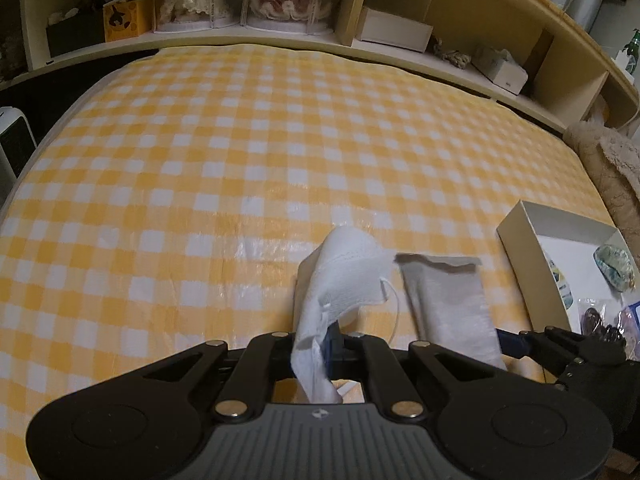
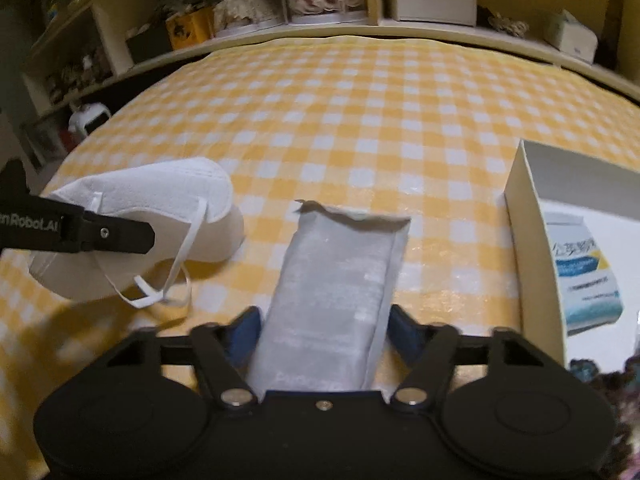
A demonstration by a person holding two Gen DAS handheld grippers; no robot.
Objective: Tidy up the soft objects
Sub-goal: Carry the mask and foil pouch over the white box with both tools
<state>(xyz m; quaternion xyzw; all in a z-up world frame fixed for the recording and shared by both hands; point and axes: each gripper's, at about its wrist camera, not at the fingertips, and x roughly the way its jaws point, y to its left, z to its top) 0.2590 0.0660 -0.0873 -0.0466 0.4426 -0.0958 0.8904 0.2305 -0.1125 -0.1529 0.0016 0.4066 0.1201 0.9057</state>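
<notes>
**Pouch lies lengthwise between the right jaws**

Left wrist view: the left gripper is clamped on a white face mask, lifted above the checked blanket. A grey pouch lies just right of it.

Right wrist view: the right gripper straddles the pouch half-wide, its pads apparently not pressing; the pouch's long axis runs straight ahead. The open box sits to the right.

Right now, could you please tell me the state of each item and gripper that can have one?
left gripper: shut on the face mask.
face mask: out of its wrapper, lifted, ear loops dangling.
right gripper: open, astride the wrapper.
wrapper: torn open at its far end, lying between the right jaws.
white box: open-topped, with packets inside.
</notes>
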